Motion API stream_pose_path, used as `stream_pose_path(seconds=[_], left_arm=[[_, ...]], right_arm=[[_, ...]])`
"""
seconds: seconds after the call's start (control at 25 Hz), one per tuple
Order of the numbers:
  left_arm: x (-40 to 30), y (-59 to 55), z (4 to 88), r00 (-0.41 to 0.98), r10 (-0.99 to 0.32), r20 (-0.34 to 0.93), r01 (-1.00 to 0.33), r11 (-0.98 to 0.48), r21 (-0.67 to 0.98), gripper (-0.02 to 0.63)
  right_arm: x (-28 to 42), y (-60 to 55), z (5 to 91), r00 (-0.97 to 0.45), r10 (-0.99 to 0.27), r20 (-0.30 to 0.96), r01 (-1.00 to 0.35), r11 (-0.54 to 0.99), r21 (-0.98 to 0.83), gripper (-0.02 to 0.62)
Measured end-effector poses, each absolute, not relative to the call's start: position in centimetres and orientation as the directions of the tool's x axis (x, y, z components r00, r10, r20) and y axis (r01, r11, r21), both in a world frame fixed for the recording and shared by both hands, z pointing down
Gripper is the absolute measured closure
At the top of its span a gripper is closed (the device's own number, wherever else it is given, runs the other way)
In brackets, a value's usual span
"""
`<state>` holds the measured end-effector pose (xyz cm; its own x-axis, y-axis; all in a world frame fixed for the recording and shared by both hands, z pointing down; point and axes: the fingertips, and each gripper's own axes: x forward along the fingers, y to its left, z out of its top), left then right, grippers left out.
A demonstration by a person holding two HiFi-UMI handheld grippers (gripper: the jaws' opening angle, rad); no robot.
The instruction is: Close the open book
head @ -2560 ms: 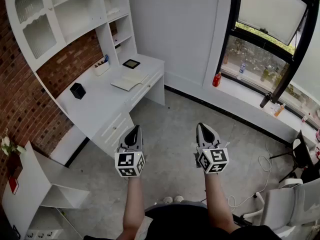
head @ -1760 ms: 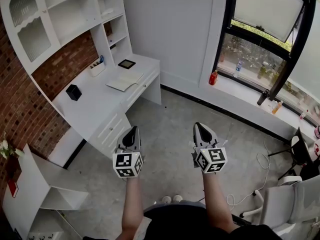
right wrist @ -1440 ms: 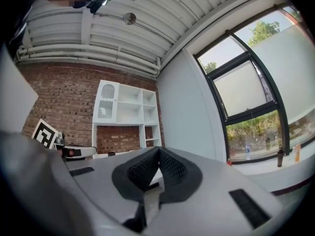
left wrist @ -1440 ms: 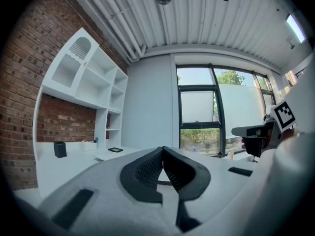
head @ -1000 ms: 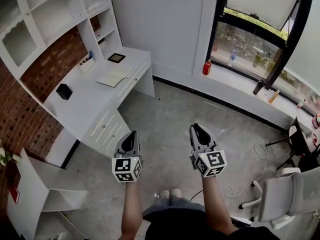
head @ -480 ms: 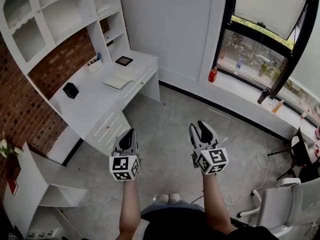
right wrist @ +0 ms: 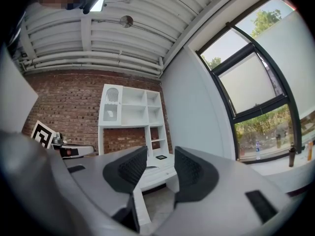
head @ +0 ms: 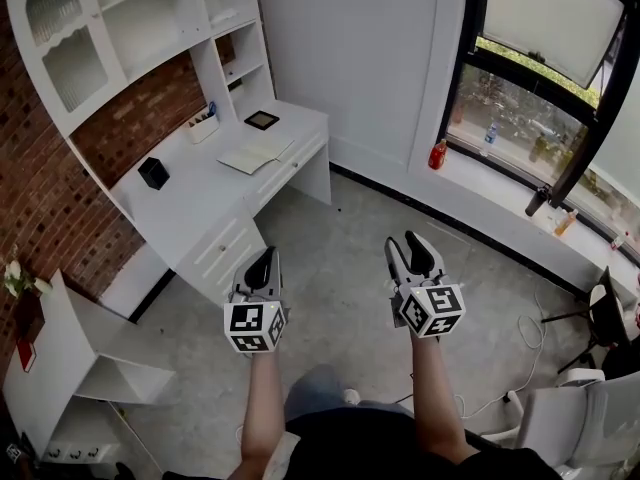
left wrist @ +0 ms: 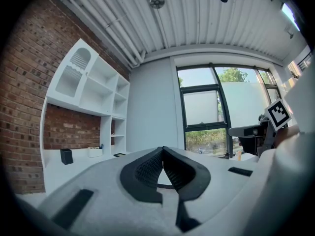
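The open book (head: 258, 154) lies flat on the white desk (head: 200, 208) at the far left of the head view, well away from both grippers. My left gripper (head: 265, 258) hangs over the grey floor with its jaws shut and empty; in the left gripper view (left wrist: 162, 149) the pads meet at the tip. My right gripper (head: 413, 241) is held level beside it, its jaws opening with nothing between them. Through that gap in the right gripper view (right wrist: 161, 154) the desk and book (right wrist: 150, 167) show far off.
On the desk stand a black box (head: 153, 172), a pen holder (head: 203, 123) and a dark tablet (head: 262, 120). White shelving (head: 150, 28) rises behind it. A red bottle (head: 437, 154) stands on the window sill, a white chair (head: 560, 408) at lower right, a low shelf (head: 80, 358) at left.
The right gripper's jaws have gone from shut to apart. Both grippers sit slightly higher, and the desk has shifted a little in the head view. The left gripper stays shut.
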<state>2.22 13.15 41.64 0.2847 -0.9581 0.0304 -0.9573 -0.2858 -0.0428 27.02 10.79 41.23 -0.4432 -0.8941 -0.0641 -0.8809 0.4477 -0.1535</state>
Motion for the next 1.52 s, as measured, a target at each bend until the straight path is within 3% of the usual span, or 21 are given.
stream_pose_path(seconds=[0.84, 1.2, 1.52], left_arm=[[-2.3, 8.3, 42.2, 0.18, -0.983, -0.029, -0.983, -0.18, -0.029, 0.597], [-4.5, -2.1, 44.4, 0.208, -0.978, -0.008, -0.978, -0.208, 0.0, 0.597], [-13.2, -15.1, 46.5, 0.148, -0.988, 0.051, -0.989, -0.147, 0.026, 0.597]], right_arm=[[22.9, 3.3, 41.3, -0.52, -0.85, -0.088, -0.846, 0.526, -0.085, 0.439], [20.0, -6.9, 43.5, -0.525, -0.849, -0.065, -0.843, 0.529, -0.102, 0.439], [11.0, -20.5, 46.4, -0.564, -0.826, 0.008, -0.82, 0.559, -0.124, 0.439]])
